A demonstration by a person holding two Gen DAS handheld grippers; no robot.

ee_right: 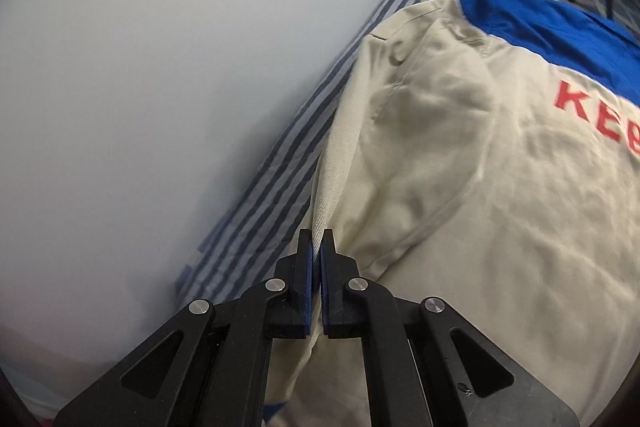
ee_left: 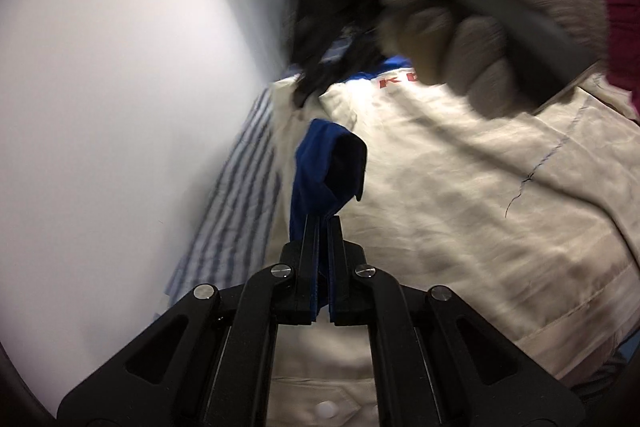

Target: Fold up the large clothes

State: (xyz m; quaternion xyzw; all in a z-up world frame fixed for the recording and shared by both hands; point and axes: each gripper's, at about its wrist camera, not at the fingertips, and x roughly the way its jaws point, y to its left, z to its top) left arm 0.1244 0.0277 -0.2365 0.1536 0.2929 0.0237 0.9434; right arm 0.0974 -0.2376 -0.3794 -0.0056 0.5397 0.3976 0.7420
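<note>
Nearest us, our left gripper (ee_left: pixel 323 223) is clenched on a blue cuff (ee_left: pixel 320 163) of the cream jacket (ee_left: pixel 460 195). Our right gripper (ee_right: pixel 317 239) pinches a cream fold of the jacket (ee_right: pixel 460 187). The jacket lies on the striped sheet (ee_right: pixel 280 171), beside the white wall (ee_right: pixel 140 87). Beyond the jacket, a gloved hand (ee_left: pixel 480 19) grips a handle.

Cream jacket (ee_right: pixel 460 187), blue yoke, red lettering
</note>
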